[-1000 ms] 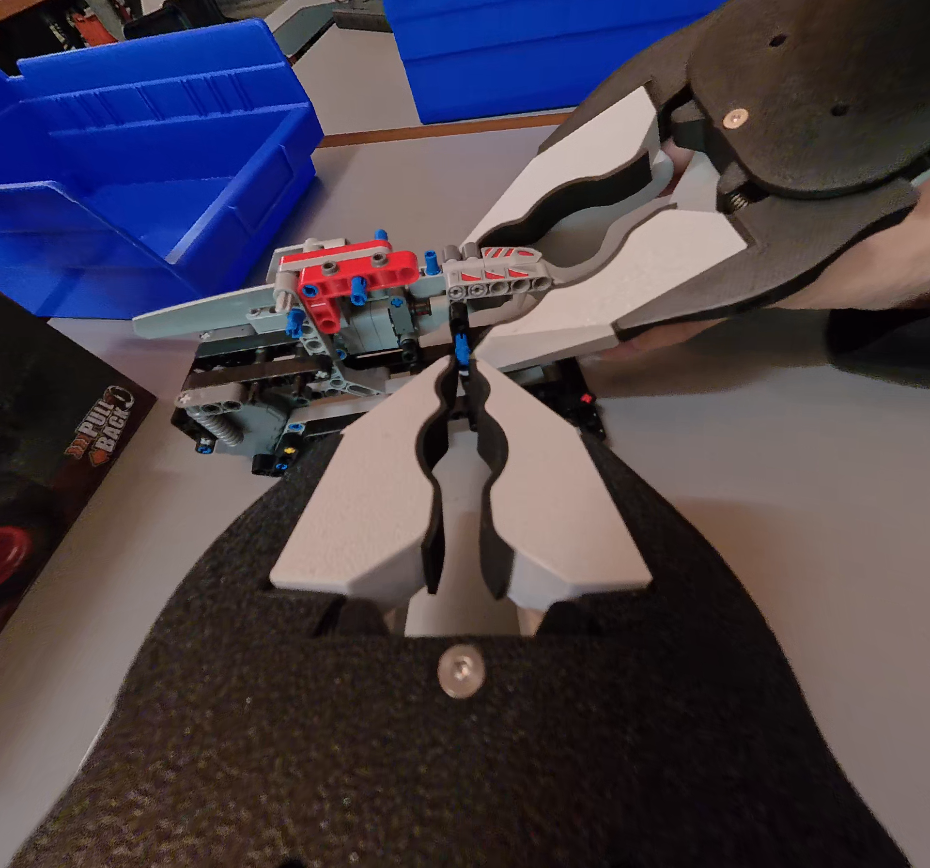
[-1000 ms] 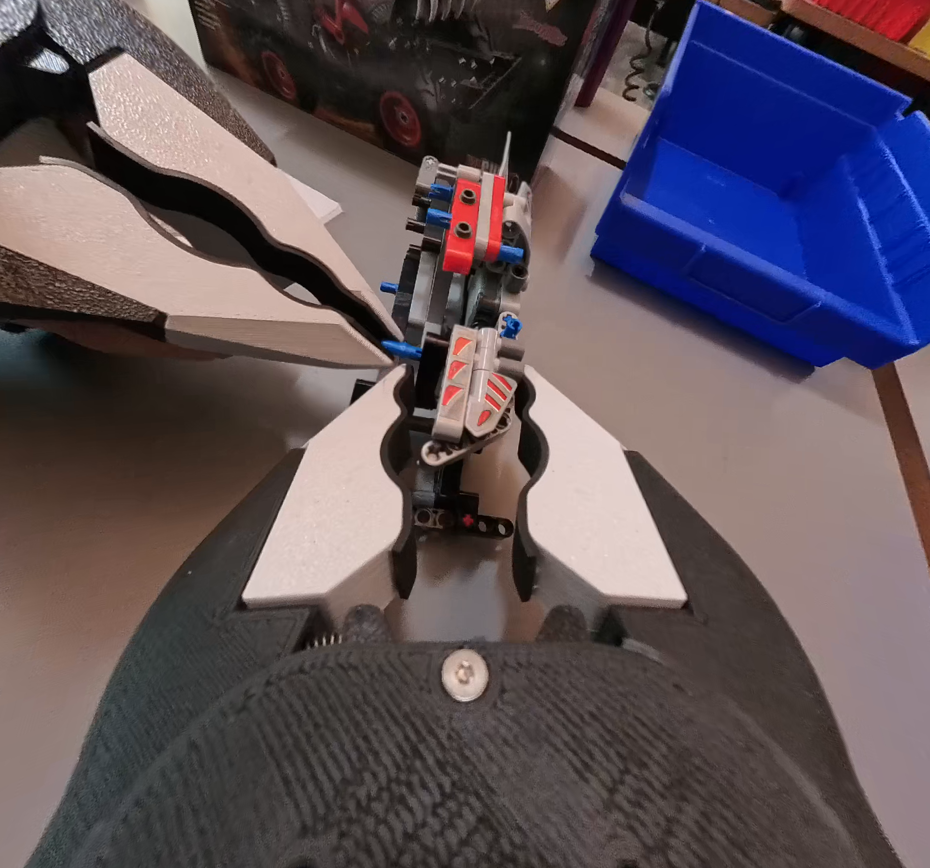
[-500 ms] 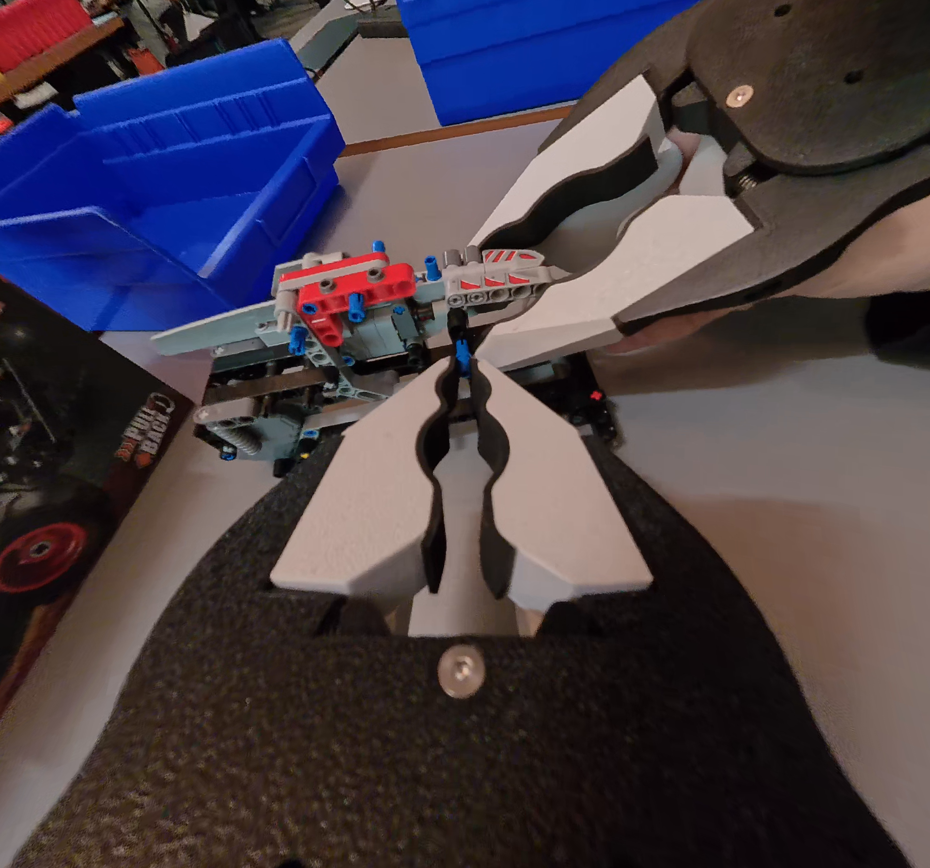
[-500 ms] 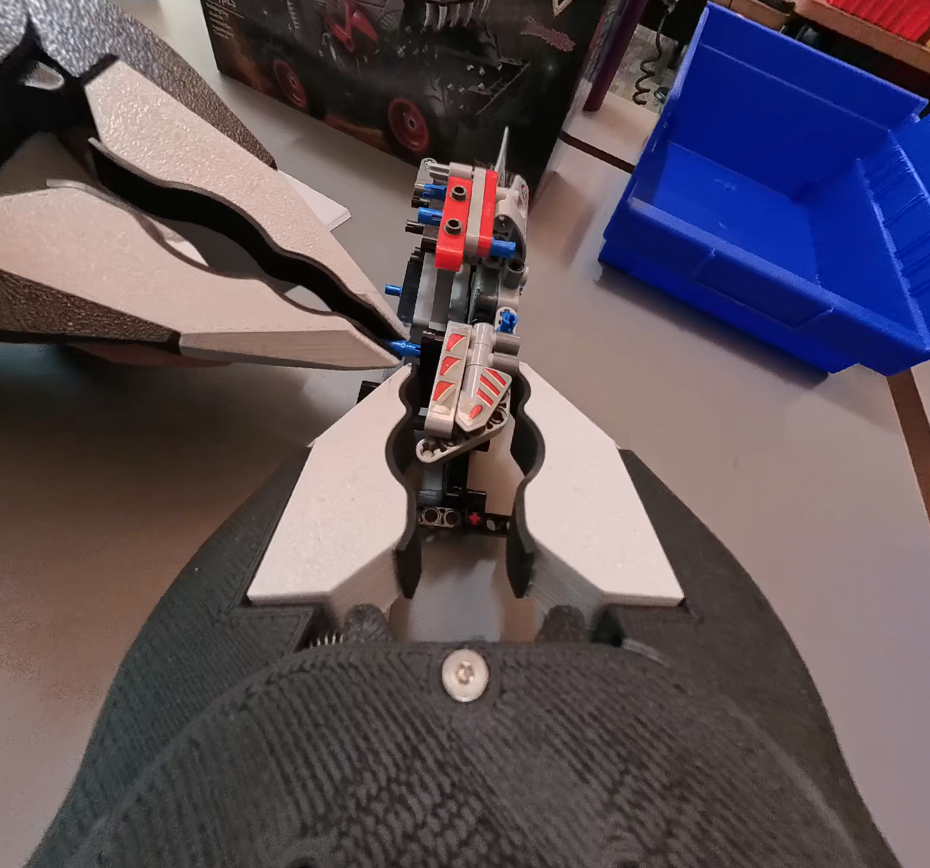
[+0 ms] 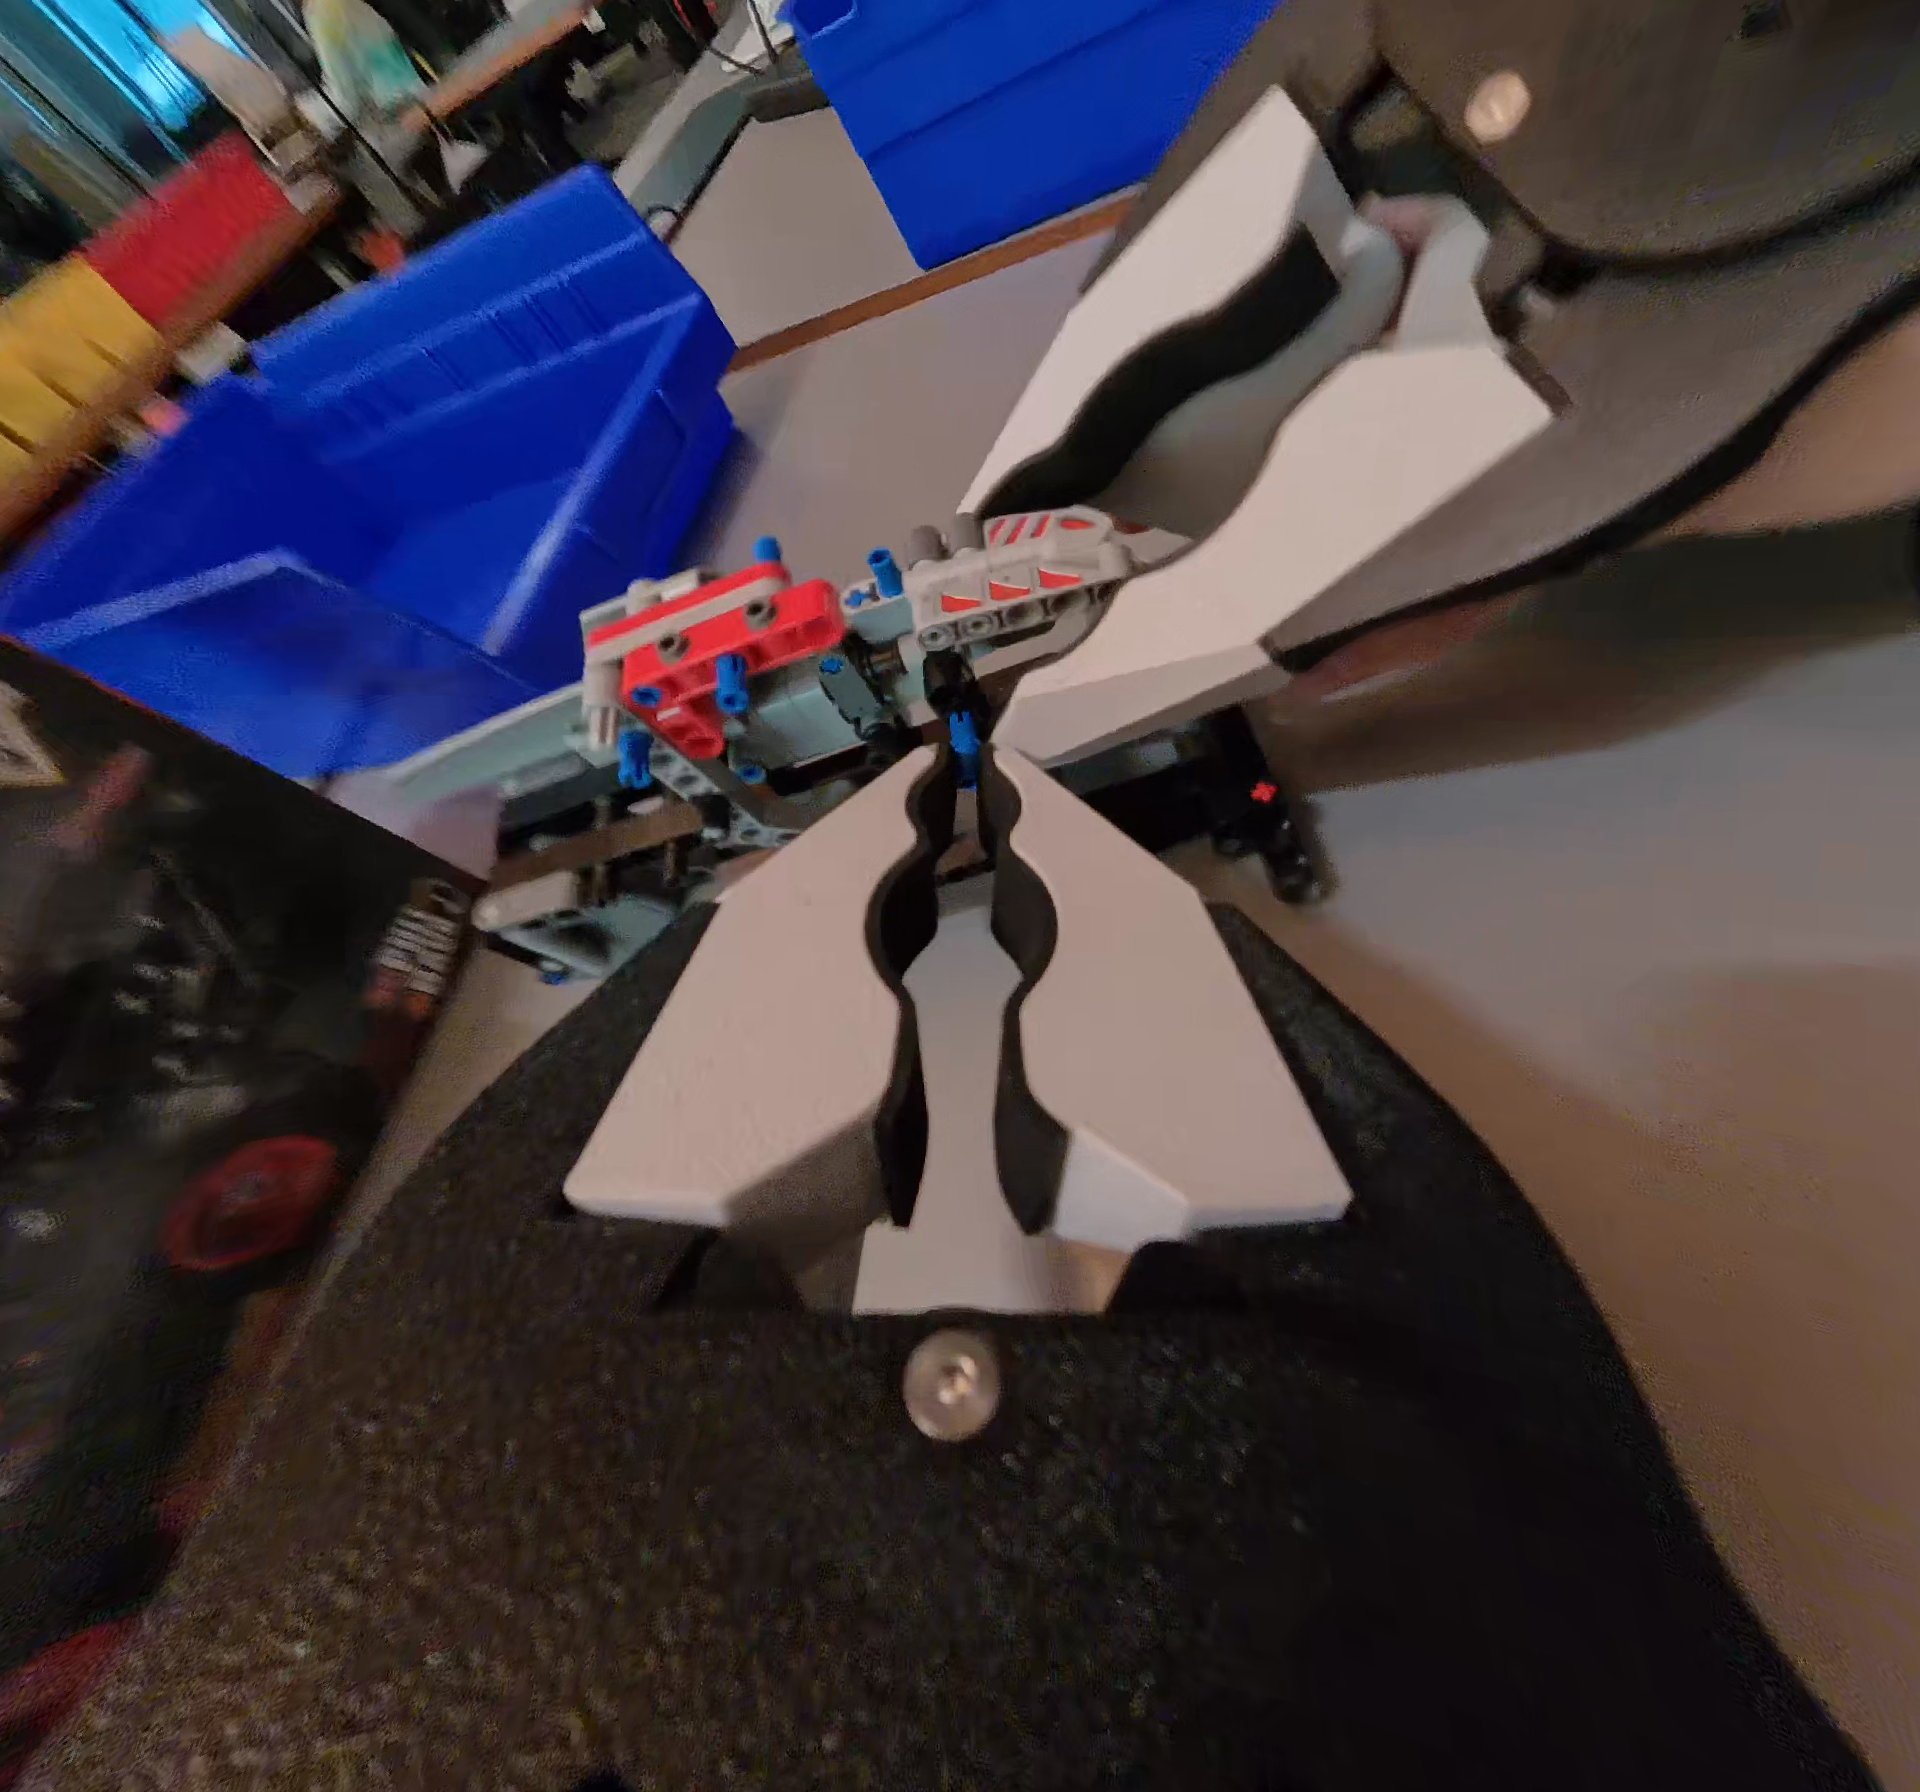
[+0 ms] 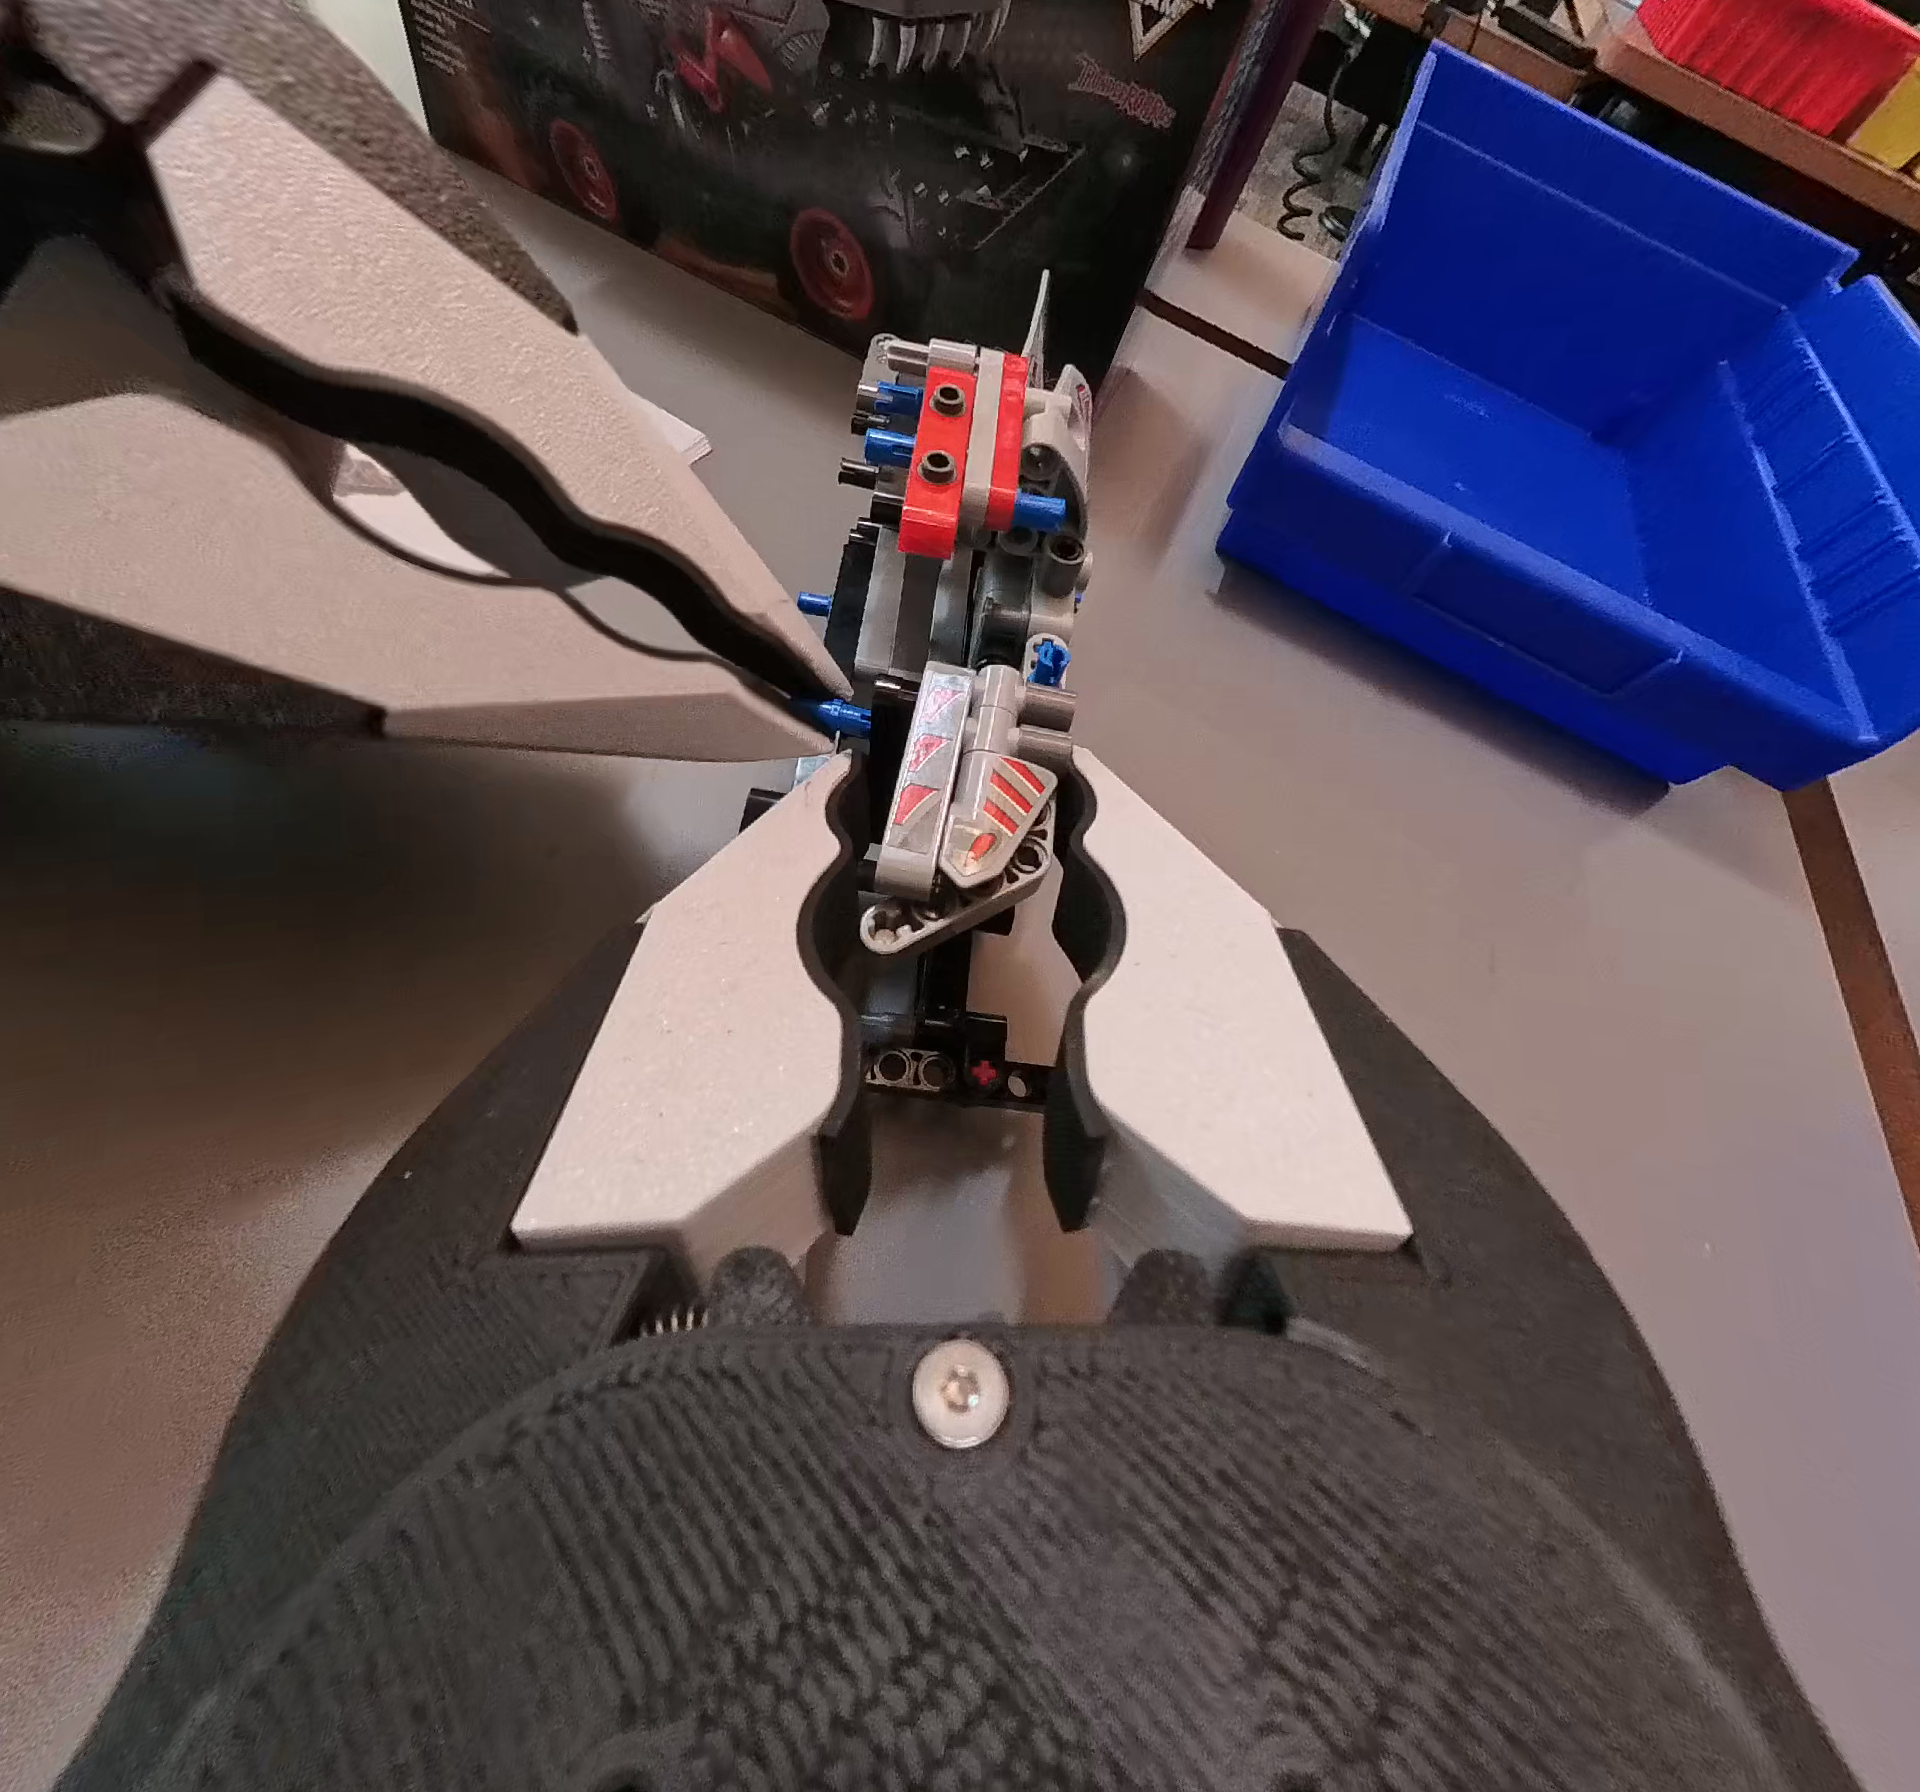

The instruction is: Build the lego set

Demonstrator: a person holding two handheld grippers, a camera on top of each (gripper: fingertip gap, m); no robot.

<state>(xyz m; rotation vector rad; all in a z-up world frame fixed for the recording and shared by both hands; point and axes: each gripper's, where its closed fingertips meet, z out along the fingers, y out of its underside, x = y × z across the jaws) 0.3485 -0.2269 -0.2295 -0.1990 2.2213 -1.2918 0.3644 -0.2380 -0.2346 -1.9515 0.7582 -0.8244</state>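
Note:
The partly built lego model is grey and black with a red beam and blue pins. My right gripper is shut on its end, around a grey panel with red stripes. My left gripper is shut on a small blue pin that sticks out of the model's side just below that panel. In the right wrist view the left gripper comes in from the left and pinches the same pin. In the left wrist view the right gripper reaches in from the upper right.
The dark set box stands just behind the model and also shows at the left. Blue bins sit beside the model, and another is farther back. The grey table is bare on the right. The grippers are tip to tip, or close to it.
Both grippers have moved together with the model toward the set box, which now looks closer. The left wrist view is motion-blurred. Both holds are unchanged.

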